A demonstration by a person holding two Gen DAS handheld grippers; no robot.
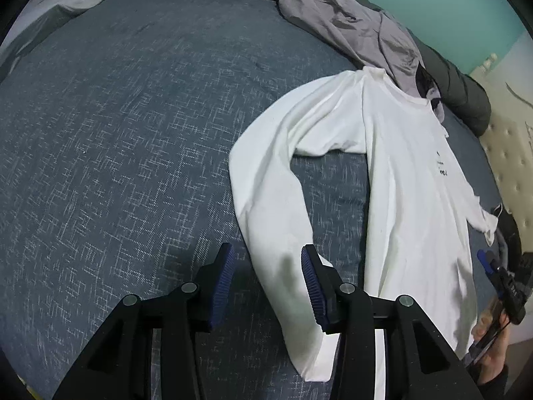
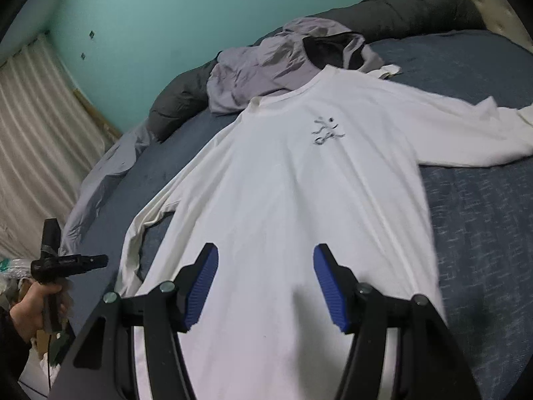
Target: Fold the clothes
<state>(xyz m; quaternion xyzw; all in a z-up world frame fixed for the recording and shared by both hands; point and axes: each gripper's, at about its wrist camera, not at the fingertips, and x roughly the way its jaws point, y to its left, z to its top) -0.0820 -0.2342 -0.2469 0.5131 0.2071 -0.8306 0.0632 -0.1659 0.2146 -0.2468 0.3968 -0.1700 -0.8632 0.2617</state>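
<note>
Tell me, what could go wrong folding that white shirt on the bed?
1. The grey jacket lies bunched right at the white shirt's collar, so it might get dragged along.
2. The long sleeve curves beside the open left gripper; grabbing just one layer could leave the fold crooked.
3. The open right gripper hovers over the shirt's middle and could also pinch the blue bedcover.

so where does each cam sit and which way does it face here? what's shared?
Left wrist: on the left hand-held gripper, looking down along its open fingers at the white shirt's sleeve on the blue bedspread; the right hand shows at the right edge.
Right wrist: on the right hand-held gripper, open, facing up the shirt body toward the green wall; the left hand shows at the lower left.
Shared: shirt, bedspread, grey garment.
</note>
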